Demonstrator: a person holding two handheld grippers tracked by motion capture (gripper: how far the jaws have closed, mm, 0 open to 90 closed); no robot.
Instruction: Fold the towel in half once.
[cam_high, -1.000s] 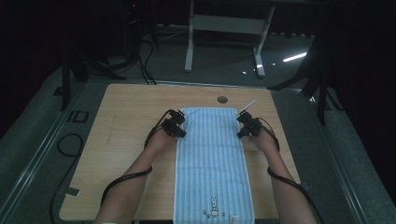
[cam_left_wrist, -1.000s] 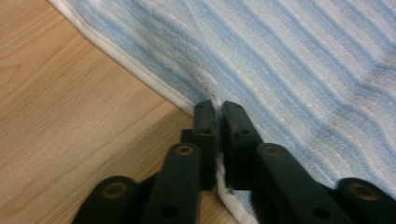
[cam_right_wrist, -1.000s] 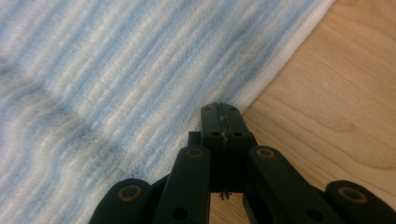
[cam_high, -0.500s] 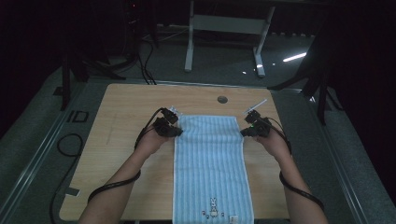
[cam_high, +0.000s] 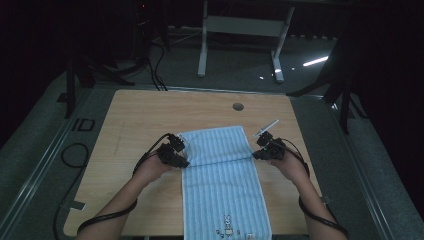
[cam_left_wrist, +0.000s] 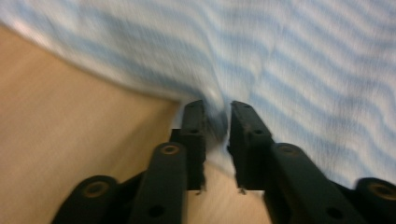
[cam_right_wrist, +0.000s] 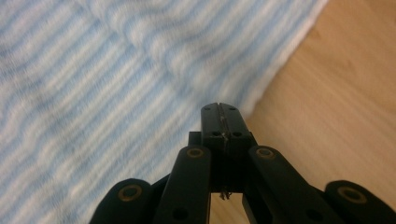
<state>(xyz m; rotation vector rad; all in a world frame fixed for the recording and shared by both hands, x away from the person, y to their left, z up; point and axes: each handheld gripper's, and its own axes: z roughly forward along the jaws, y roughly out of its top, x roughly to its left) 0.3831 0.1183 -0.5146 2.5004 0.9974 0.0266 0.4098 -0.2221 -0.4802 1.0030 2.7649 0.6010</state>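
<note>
1. The towel (cam_high: 222, 170) has light blue and white stripes, with a small dark figure printed near one end.
2. The desk (cam_high: 135, 120) is pale wood.
3. Both claws are black.

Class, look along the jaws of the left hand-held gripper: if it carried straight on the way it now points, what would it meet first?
The blue-and-white striped towel. The left hand-held gripper has just been opening its jaws, with the towel's edge in the gap between them. More striped cloth lies directly ahead, though blur makes the depth uncertain.
</note>
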